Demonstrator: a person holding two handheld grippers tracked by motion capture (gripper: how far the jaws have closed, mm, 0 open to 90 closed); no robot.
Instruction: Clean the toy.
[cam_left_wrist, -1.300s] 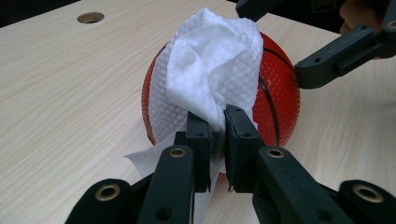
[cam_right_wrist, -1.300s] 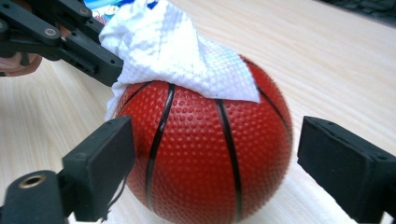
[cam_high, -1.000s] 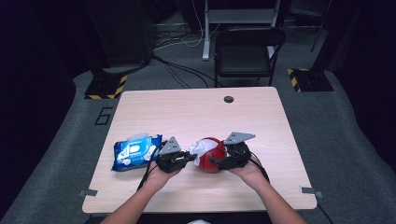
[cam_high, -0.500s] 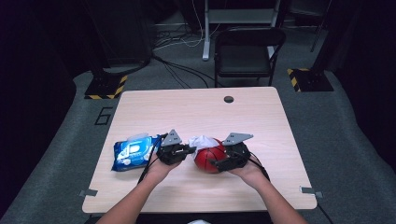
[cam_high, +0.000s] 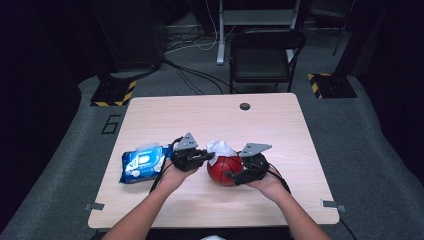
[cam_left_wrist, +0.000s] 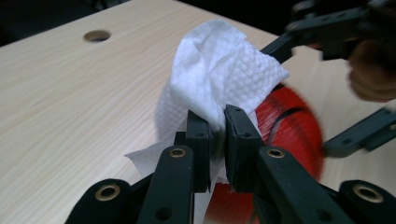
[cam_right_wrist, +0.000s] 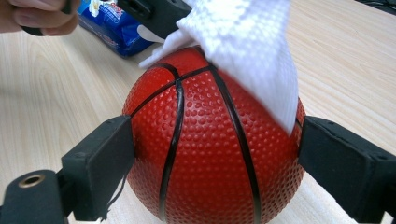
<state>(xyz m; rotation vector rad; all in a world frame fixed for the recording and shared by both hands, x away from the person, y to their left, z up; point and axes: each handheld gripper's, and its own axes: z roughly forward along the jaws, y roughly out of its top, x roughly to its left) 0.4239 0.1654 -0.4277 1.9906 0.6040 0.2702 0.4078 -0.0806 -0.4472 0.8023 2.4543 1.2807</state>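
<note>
From the high view I see the table with most of its far half bare, a small round hole near the far edge, and my work crowded toward the near edge. The red ball sits on the tabletop near the middle of the near half, with open wood on its far side and to the right. My right gripper clamps it from the right, and my left gripper comes in from the left, pinching a white wipe that lies over the top of the ball. A blue wipe pack lies just beside my left hand, close to the left edge of the table. A black chair stands beyond the far edge, well apart from the work. In the left gripper view I see my two jaws closed tight on a fold of the wipe, which stands up bunched above them, the ball just behind and bare wood stretching away to the left. In the right gripper view my jaws stand wide, pressed against either side of the ball, the wipe draped across its upper right, the pack beyond.
</note>
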